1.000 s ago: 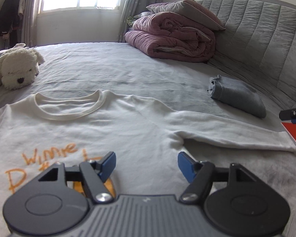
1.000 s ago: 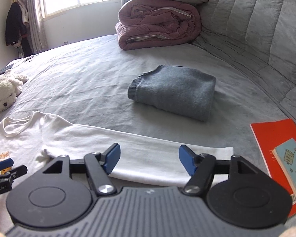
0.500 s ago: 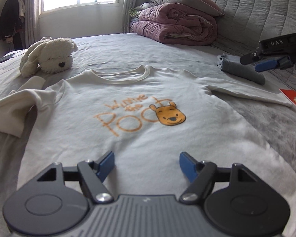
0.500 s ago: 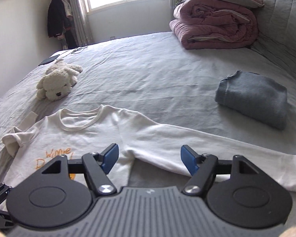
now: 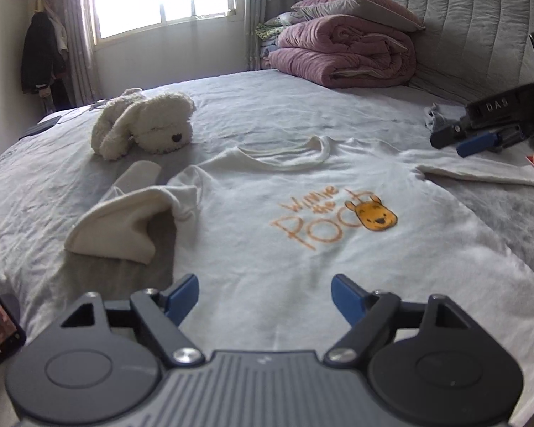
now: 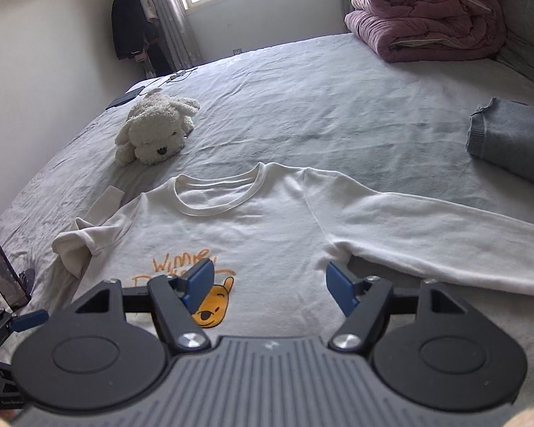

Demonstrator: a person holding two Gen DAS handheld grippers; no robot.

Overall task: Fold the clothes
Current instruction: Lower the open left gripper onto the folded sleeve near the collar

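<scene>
Left gripper [image 5: 265, 293] hung wide open, empty, over the hem of the white sweatshirt [image 5: 302, 220]. Right gripper [image 6: 268, 283] likewise wide open, empty, above its printed chest. Sweatshirt lay face-up on the grey bed [image 6: 302, 82]; one sleeve straight, one bunched.

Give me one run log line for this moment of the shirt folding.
stage: pre-grasp | left gripper: open, empty | right gripper: open, empty | white shirt: flat, print up, one sleeve bunched, other stretched out | grey sweater: folded
</scene>
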